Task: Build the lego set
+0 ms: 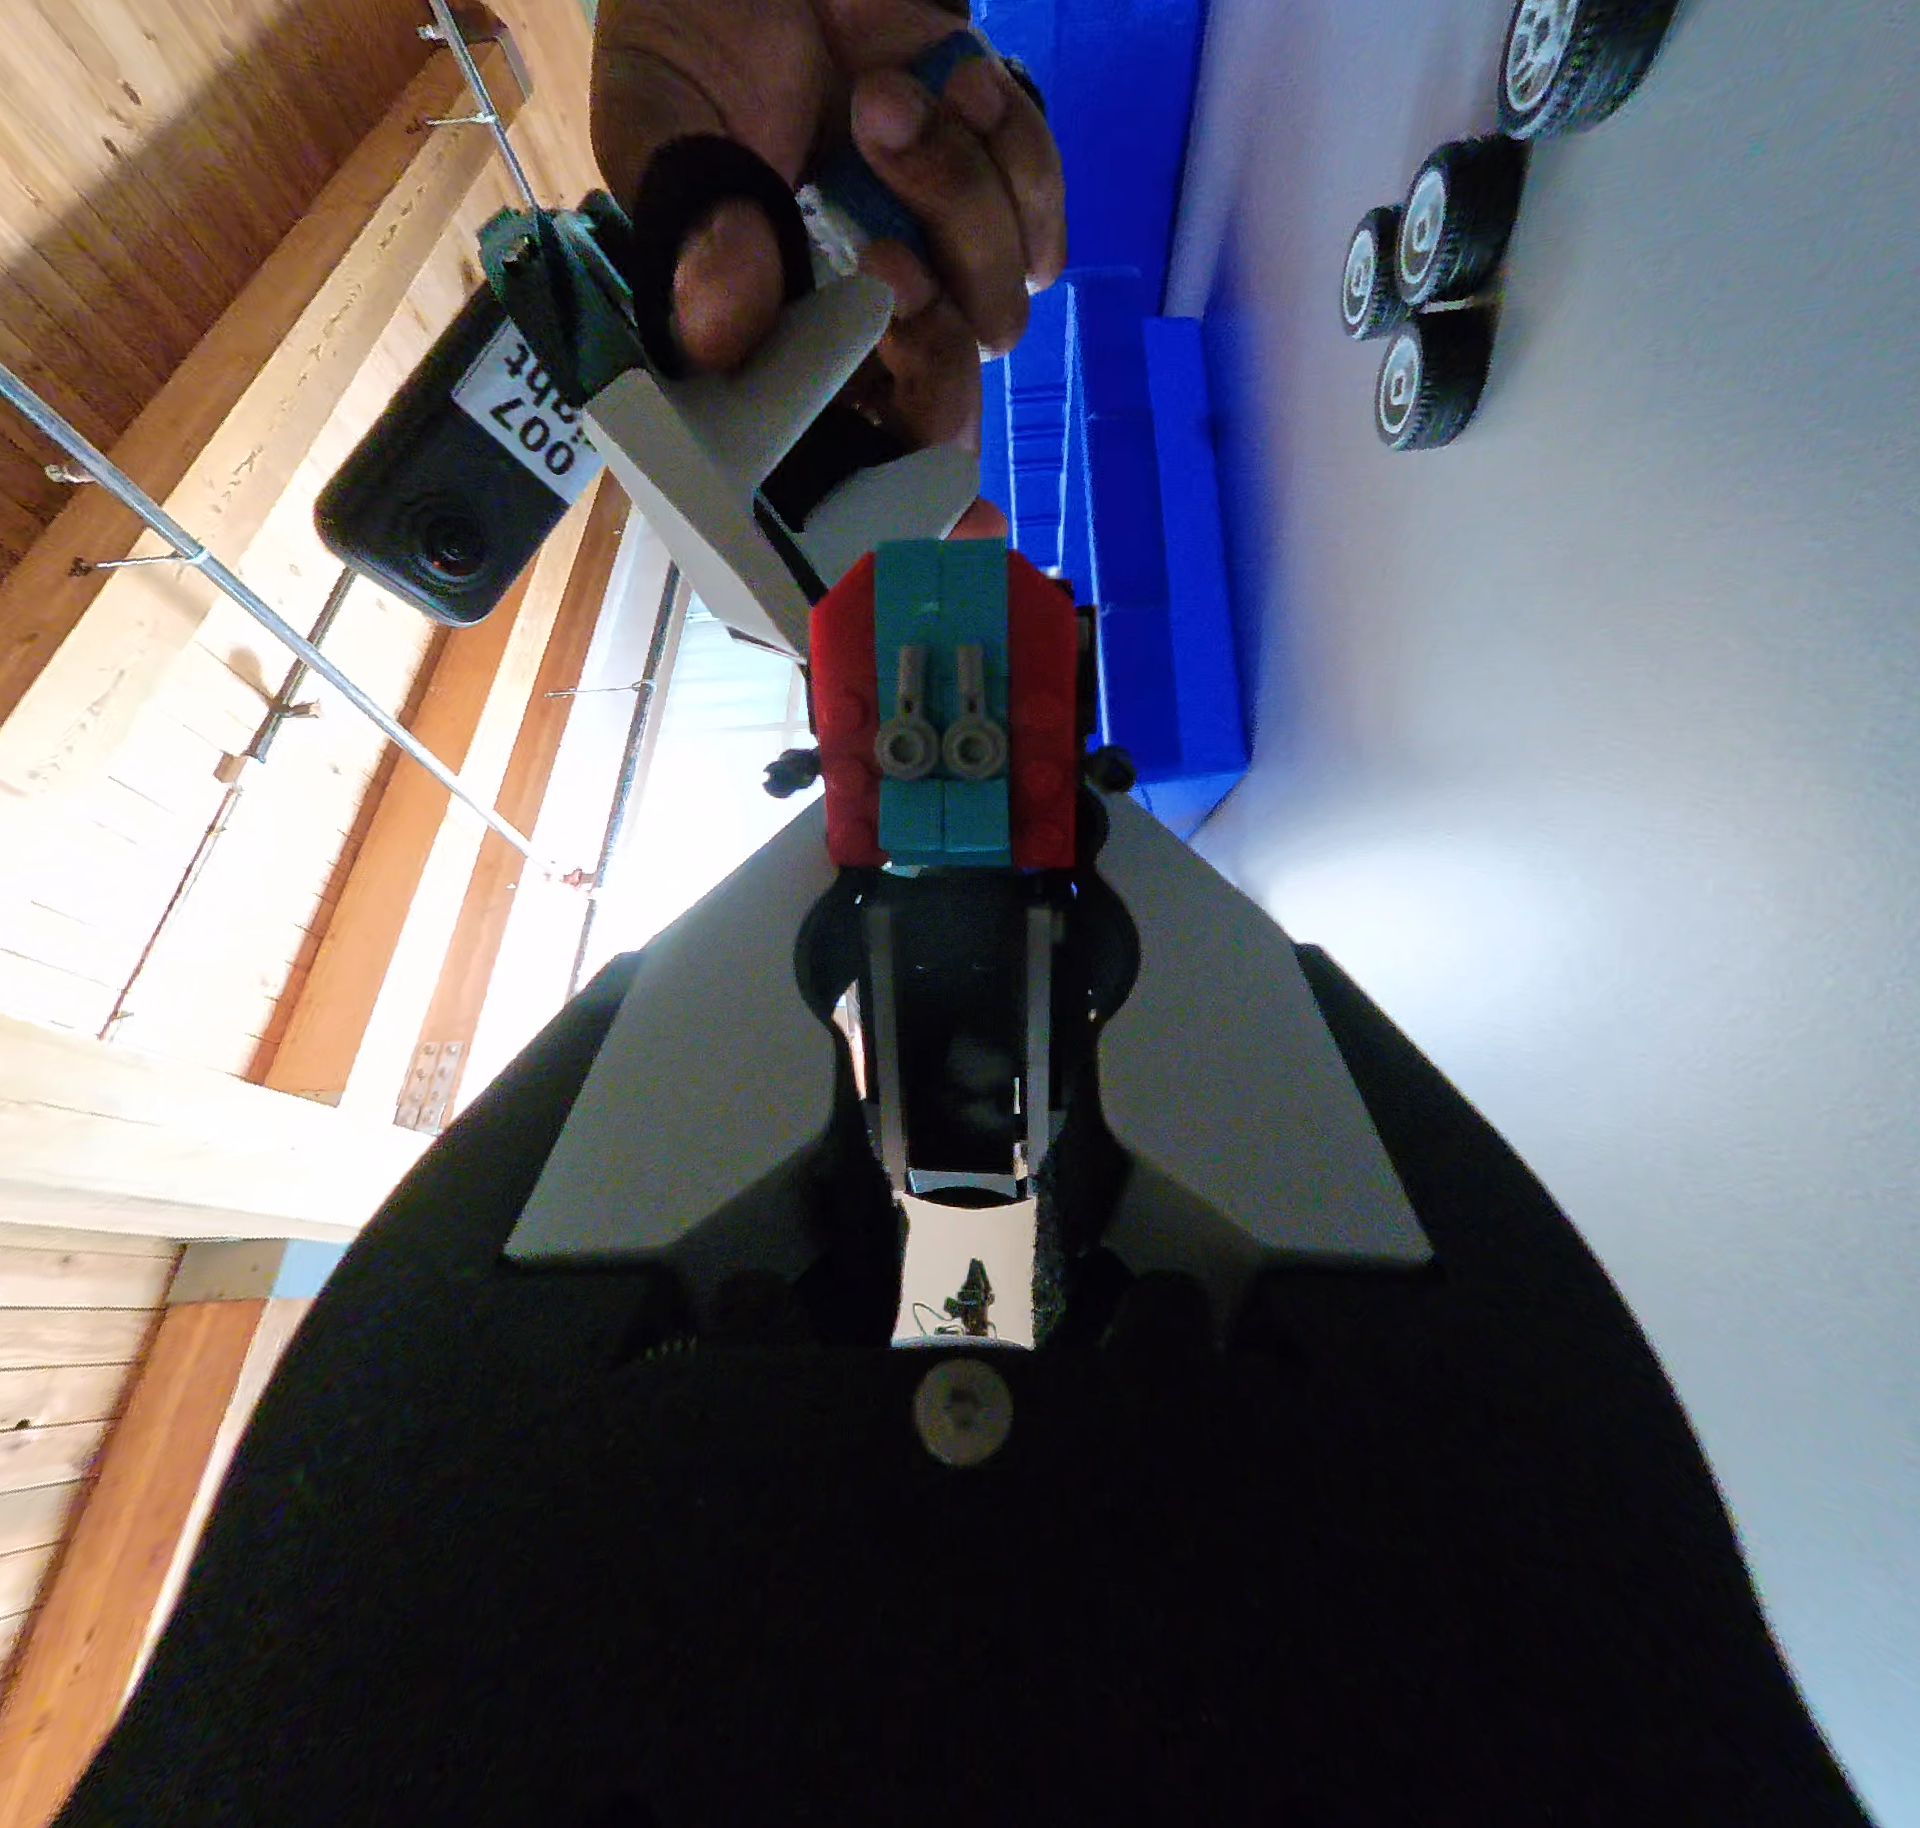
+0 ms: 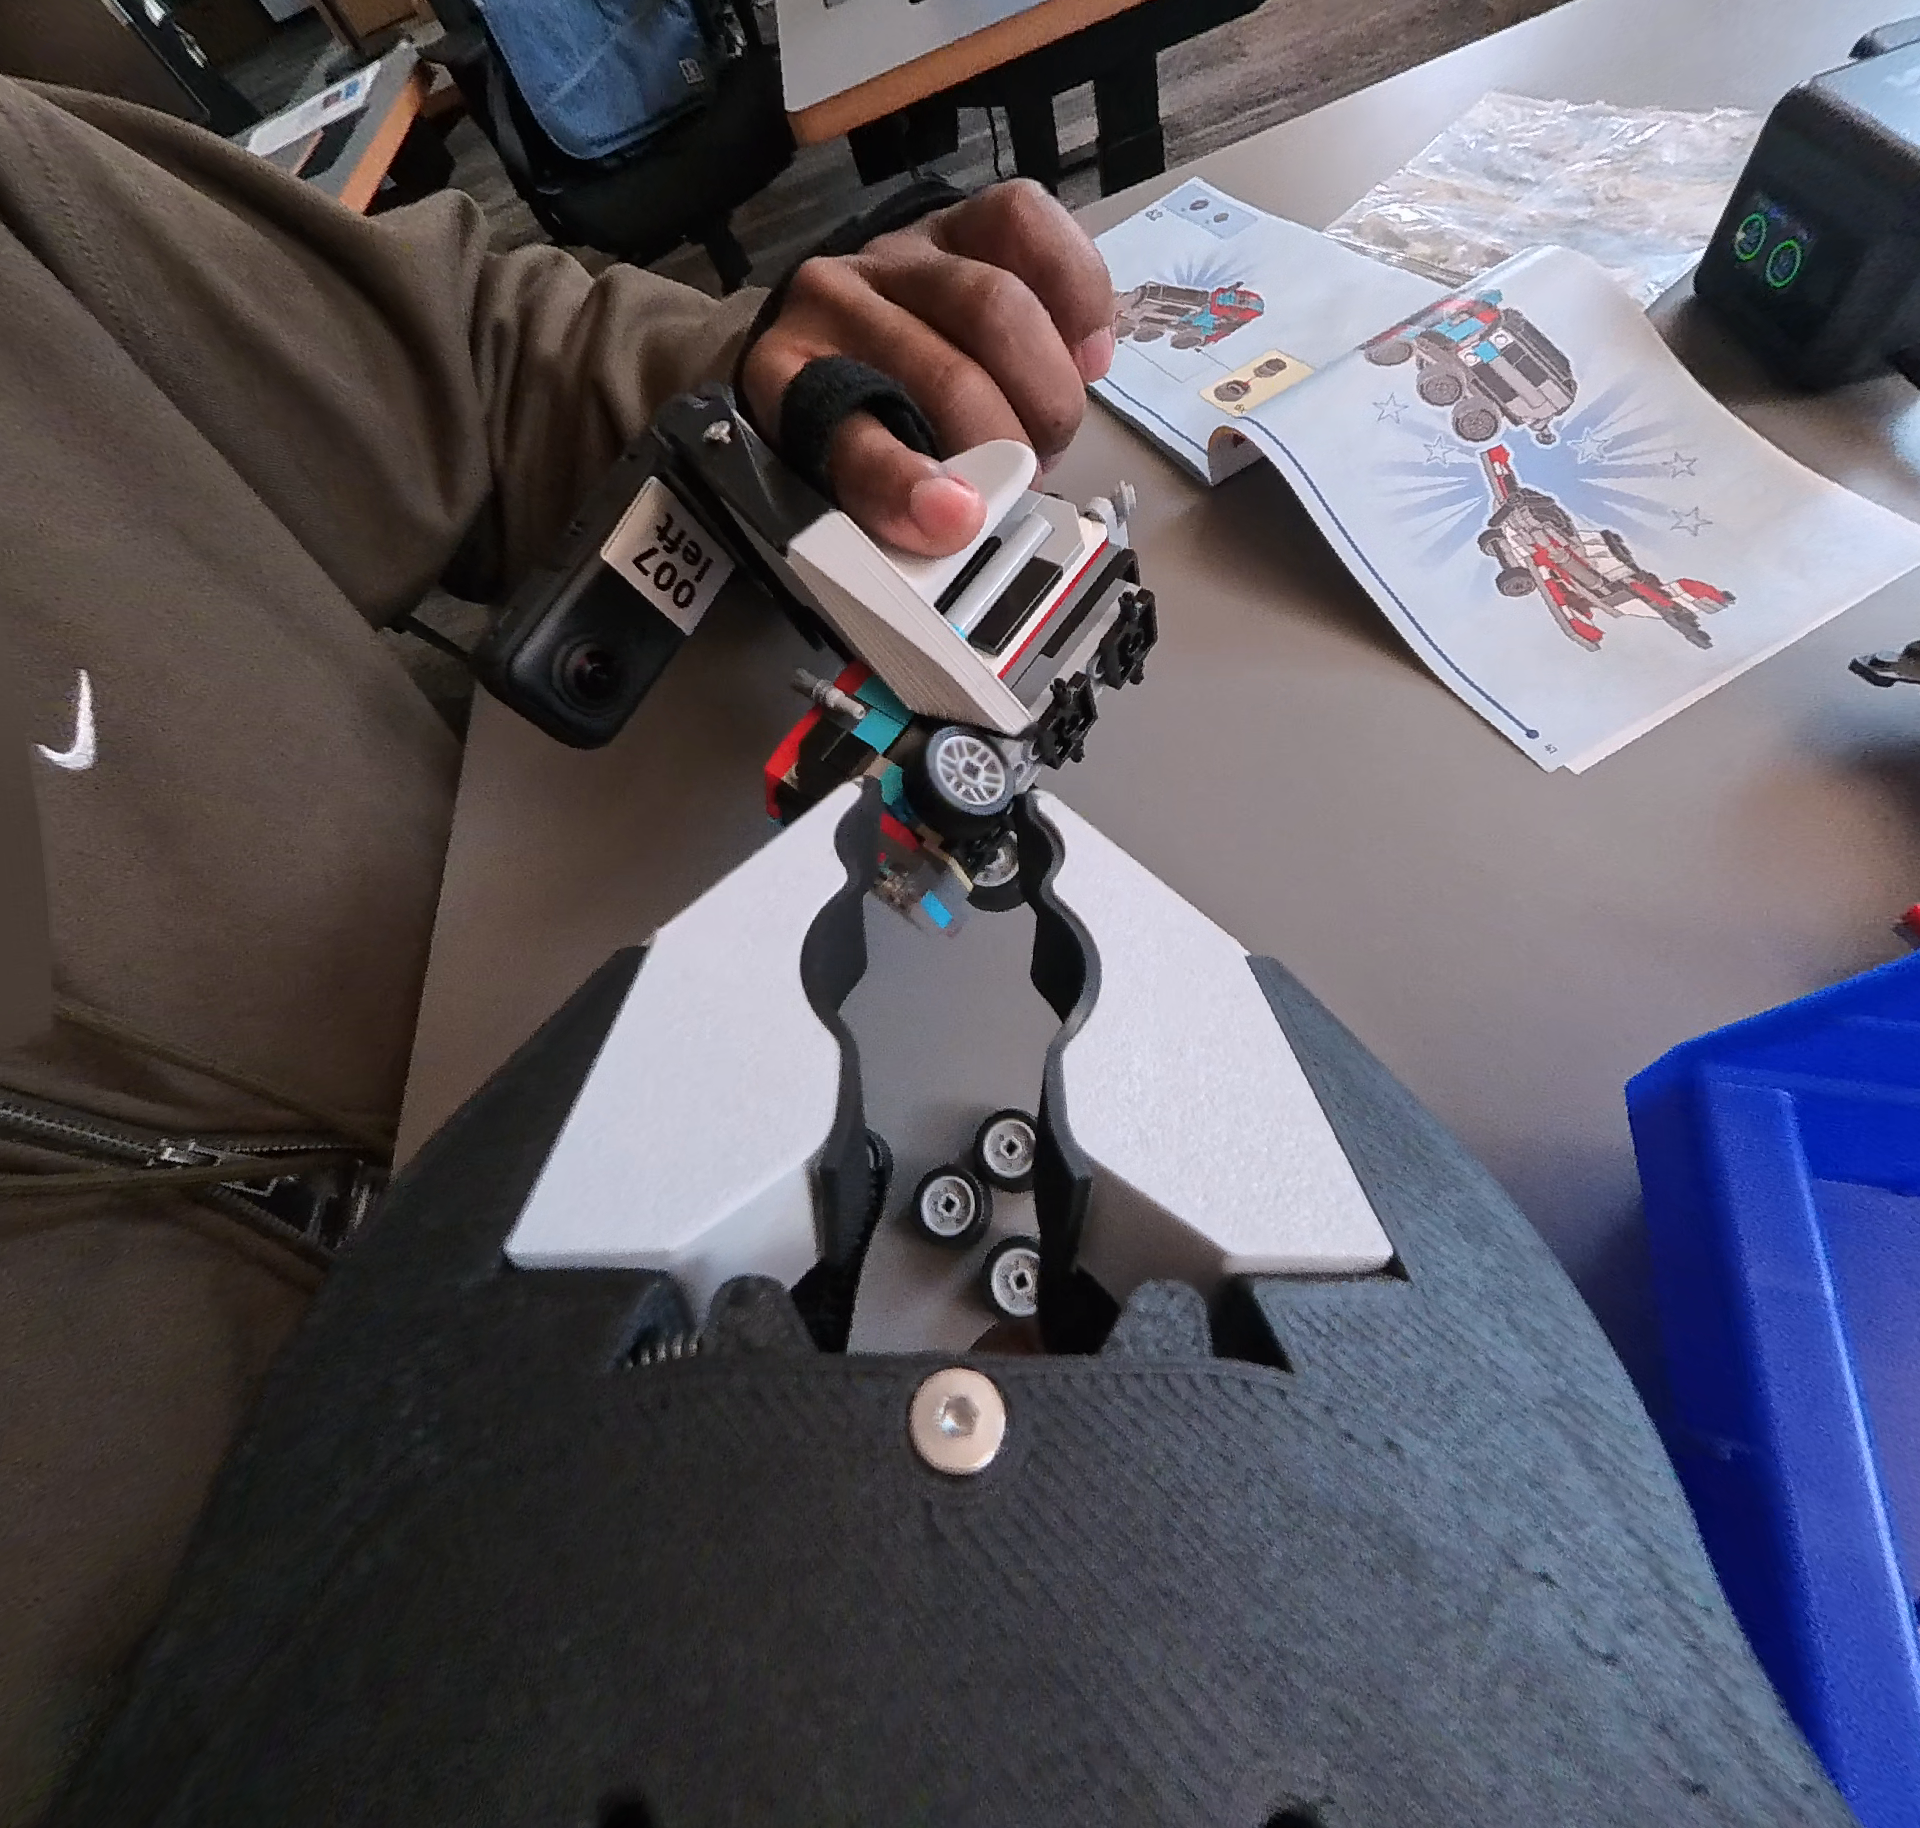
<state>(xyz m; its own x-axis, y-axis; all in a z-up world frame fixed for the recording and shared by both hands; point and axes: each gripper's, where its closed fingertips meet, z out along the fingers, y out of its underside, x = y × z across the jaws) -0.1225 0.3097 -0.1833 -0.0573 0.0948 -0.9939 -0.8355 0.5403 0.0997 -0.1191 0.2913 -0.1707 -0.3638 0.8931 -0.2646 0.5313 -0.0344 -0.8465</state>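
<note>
**Workshop Room with Timber Ceiling**

Pale wooden ceiling beams [image 1: 208, 552] carry thin metal rods [image 1: 312, 635], with bright daylight glaring between them. Below, a grey tabletop [image 2: 1351, 895] stands before a second desk [image 2: 1039, 2] and a chair draped in blue fabric [image 2: 592, 43].

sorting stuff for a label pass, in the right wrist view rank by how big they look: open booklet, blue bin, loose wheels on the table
1. open booklet
2. blue bin, cut off by the frame and nearer the camera, so unsure against the booklet
3. loose wheels

Brick truck [image 2: 997, 656] – red-teal-white, airborne, tilted; 3 loose wheels [image 2: 987, 1207] on table.
</note>
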